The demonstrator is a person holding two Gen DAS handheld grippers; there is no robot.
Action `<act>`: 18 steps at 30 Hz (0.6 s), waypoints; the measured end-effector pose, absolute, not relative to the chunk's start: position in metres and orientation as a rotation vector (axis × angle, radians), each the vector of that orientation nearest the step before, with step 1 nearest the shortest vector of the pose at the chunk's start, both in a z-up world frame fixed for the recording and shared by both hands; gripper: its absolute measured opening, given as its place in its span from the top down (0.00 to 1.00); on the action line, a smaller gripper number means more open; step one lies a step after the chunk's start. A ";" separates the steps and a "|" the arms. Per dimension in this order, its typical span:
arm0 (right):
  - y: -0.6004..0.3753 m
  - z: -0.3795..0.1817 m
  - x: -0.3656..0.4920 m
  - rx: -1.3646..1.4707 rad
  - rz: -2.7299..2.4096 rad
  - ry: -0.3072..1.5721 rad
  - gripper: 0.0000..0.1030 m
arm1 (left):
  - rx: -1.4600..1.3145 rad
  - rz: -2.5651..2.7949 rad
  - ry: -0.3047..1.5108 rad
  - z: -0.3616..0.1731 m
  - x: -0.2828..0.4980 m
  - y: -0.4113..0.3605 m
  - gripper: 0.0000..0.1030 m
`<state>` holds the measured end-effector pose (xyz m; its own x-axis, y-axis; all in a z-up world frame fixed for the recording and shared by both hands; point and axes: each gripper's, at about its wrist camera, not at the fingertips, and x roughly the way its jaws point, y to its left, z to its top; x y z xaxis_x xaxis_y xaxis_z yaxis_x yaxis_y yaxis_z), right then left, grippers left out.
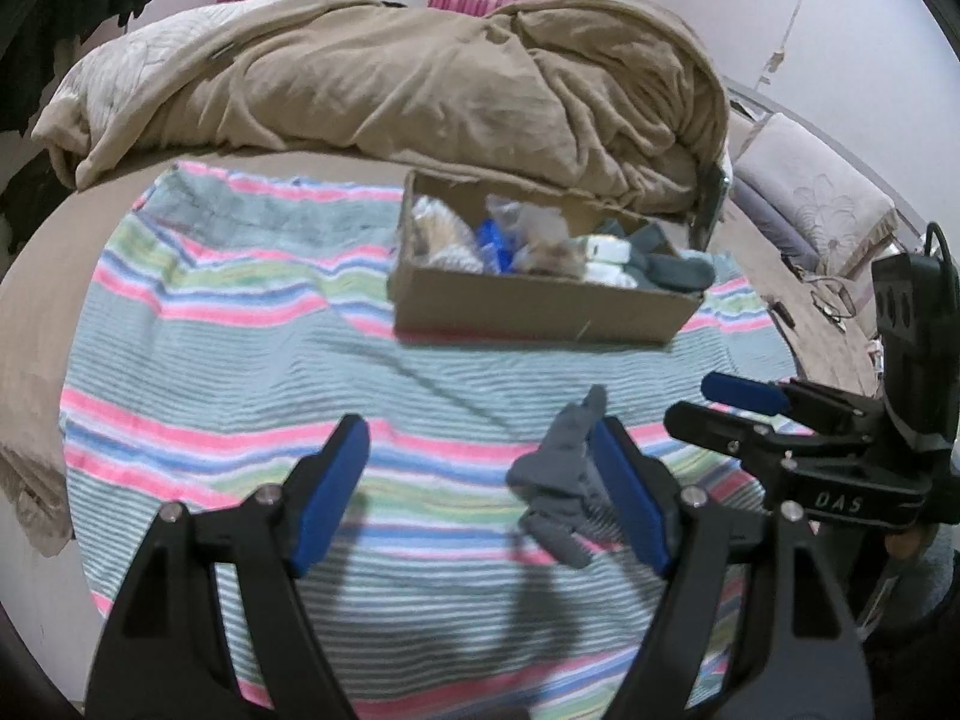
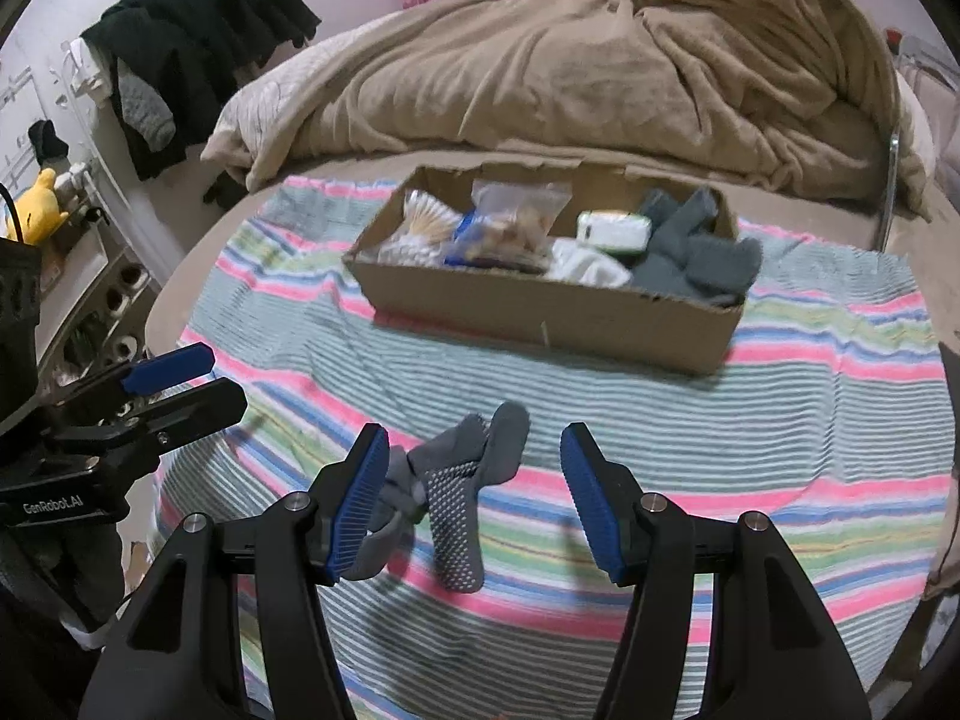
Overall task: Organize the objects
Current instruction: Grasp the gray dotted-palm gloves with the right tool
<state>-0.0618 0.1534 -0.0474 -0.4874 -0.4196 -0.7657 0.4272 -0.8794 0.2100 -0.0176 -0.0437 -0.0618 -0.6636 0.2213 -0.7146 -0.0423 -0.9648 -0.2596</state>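
A pair of grey grip socks (image 2: 456,498) lies crumpled on the striped towel (image 2: 750,438), also seen in the left wrist view (image 1: 561,486). My left gripper (image 1: 480,480) is open, the socks beside its right finger. My right gripper (image 2: 474,498) is open, with the socks between its fingers toward the left one. A cardboard box (image 2: 540,306) behind them holds grey socks (image 2: 696,252), a white item (image 2: 612,231), plastic bags (image 2: 516,222) and cotton swabs (image 2: 420,222). It also shows in the left wrist view (image 1: 528,306).
A tan blanket (image 2: 600,60) is heaped behind the box on the bed. Dark clothes (image 2: 198,30) hang at the left, with a yellow toy (image 2: 39,204) on shelves. Cushions (image 1: 810,198) lie at the right. Each gripper shows in the other's view.
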 end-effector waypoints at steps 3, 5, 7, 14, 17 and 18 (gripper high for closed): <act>0.143 -0.056 -0.061 1.235 -2.323 0.017 0.39 | -1.238 2.715 -0.352 -0.072 -0.017 -0.051 0.24; 0.133 -0.067 -0.061 1.269 -2.293 0.037 0.39 | -1.247 2.718 -0.365 -0.077 -0.015 -0.056 0.24; 0.126 -0.077 -0.061 1.302 -2.276 0.043 0.39 | -1.250 2.719 -0.373 -0.082 -0.013 -0.061 0.24; 0.100 -0.105 -0.064 1.398 -2.208 0.071 0.39 | -1.300 2.716 -0.390 -0.098 -0.013 -0.077 0.24; 0.095 -0.117 -0.068 1.440 -2.194 0.062 0.39 | -1.314 2.718 -0.391 -0.103 -0.013 -0.085 0.24; 0.095 -0.120 -0.069 1.449 -2.192 0.060 0.39 | -1.318 2.718 -0.394 -0.104 -0.013 -0.086 0.24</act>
